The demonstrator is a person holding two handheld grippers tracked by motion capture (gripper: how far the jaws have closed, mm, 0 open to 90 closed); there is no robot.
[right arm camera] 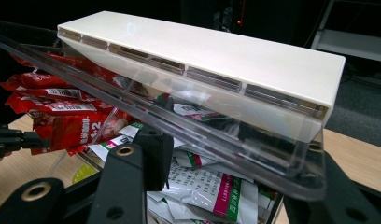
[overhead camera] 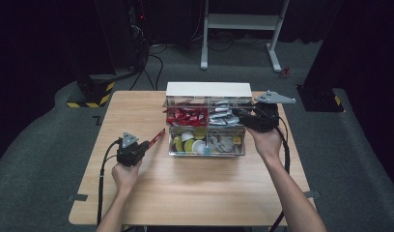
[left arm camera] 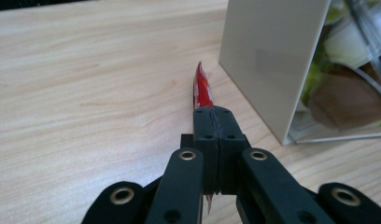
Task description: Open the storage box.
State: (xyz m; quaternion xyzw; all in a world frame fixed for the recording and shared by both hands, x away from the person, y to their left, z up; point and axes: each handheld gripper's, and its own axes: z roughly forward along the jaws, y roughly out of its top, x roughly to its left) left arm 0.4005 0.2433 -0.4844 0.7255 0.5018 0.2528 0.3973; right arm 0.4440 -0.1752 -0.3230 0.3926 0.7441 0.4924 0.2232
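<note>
A clear tiered storage box [overhead camera: 207, 153] with a raised white lid [overhead camera: 208, 89] stands mid-table. Its upper tier holds red sachets [overhead camera: 187, 116] and silver packets [overhead camera: 223, 117]; the lower tier holds round capsules [overhead camera: 192, 142]. My left gripper [overhead camera: 149, 144] hovers left of the box, shut on one red sachet [overhead camera: 159, 137]. In the left gripper view that sachet [left arm camera: 202, 88] sticks out past the shut jaws [left arm camera: 214, 116], close to the box wall [left arm camera: 268, 60]. My right gripper [overhead camera: 243, 116] is at the box's right end, jaws wide apart [right arm camera: 240, 177] under the clear panel [right arm camera: 179, 126] below the white lid [right arm camera: 216, 51].
Red sachets [right arm camera: 62, 116] and white-green packets [right arm camera: 207, 186] crowd the upper tier. Bare wooden tabletop [overhead camera: 185, 193] stretches in front of and left of the box. Beyond the table are a white stand [overhead camera: 243, 21], cables and a black post with a hazard-striped base [overhead camera: 93, 94].
</note>
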